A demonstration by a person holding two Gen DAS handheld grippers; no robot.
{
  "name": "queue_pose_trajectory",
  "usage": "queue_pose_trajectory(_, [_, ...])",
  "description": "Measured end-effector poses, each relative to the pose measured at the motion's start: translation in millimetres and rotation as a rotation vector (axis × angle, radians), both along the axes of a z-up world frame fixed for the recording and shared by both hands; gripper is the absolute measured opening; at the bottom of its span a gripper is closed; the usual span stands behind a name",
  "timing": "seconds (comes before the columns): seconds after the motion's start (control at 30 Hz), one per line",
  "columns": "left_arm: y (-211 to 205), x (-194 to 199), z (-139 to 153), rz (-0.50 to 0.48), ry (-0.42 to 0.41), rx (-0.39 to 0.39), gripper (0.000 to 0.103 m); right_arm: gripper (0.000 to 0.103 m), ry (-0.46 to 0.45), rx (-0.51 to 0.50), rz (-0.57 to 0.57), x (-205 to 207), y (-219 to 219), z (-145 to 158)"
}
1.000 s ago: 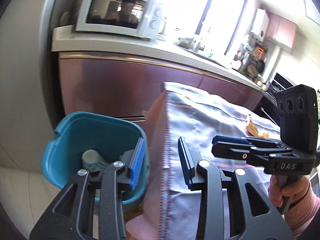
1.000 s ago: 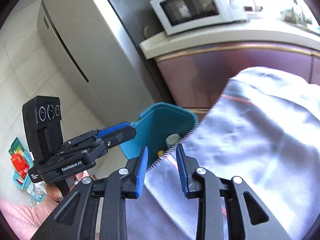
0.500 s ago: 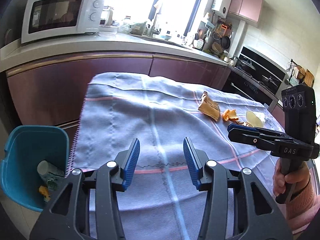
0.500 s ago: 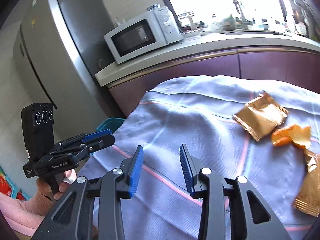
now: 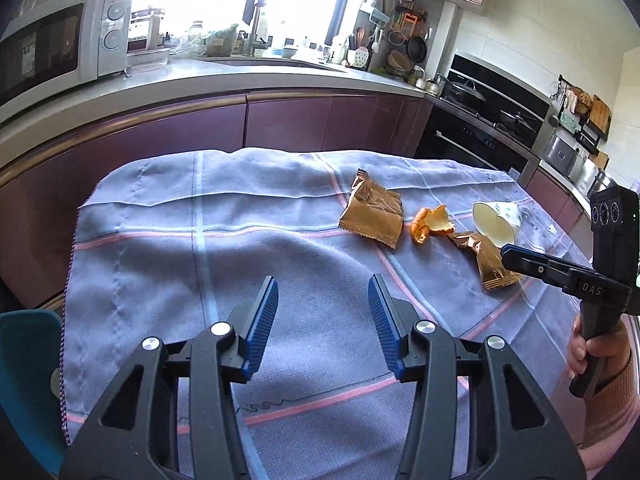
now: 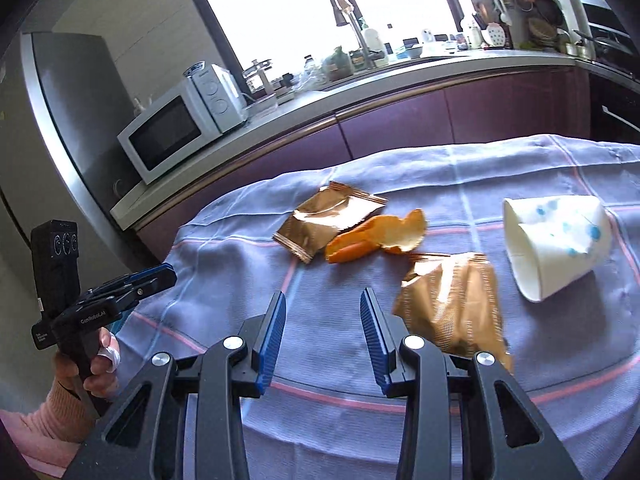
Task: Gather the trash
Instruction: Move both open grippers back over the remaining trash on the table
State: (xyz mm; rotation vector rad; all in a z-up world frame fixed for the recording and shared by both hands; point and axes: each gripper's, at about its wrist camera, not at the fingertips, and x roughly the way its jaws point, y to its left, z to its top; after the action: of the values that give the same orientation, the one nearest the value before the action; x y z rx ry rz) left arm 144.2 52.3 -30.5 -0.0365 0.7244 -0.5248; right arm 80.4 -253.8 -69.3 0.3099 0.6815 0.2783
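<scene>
Kitchen counters ring my cloth-covered table (image 5: 168, 216); I've swung both grippers off the teal bin (image 5: 24, 364), now at eight o'clock. Left gripper (image 5: 323, 320) and right gripper (image 6: 323, 332) gape empty. Wrappers (image 6: 452, 304), orange peel (image 6: 376, 236) and paper cup (image 6: 560, 240) wait at two o'clock.
</scene>
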Motion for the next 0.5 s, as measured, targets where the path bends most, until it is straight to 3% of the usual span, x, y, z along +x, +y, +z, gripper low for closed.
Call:
queue_pose_trajectory(0.23, [-30,16,-4,-0.048,0.021,0.006,0.047,0.041,0.031,0.000,-0.120,-9,-44,-12])
queue_pose_trajectory(0.5, [-79,22,-5,-0.138,0.019,0.030,0.047,0.045,0.076,0.036,-0.133,-4,-61,-26])
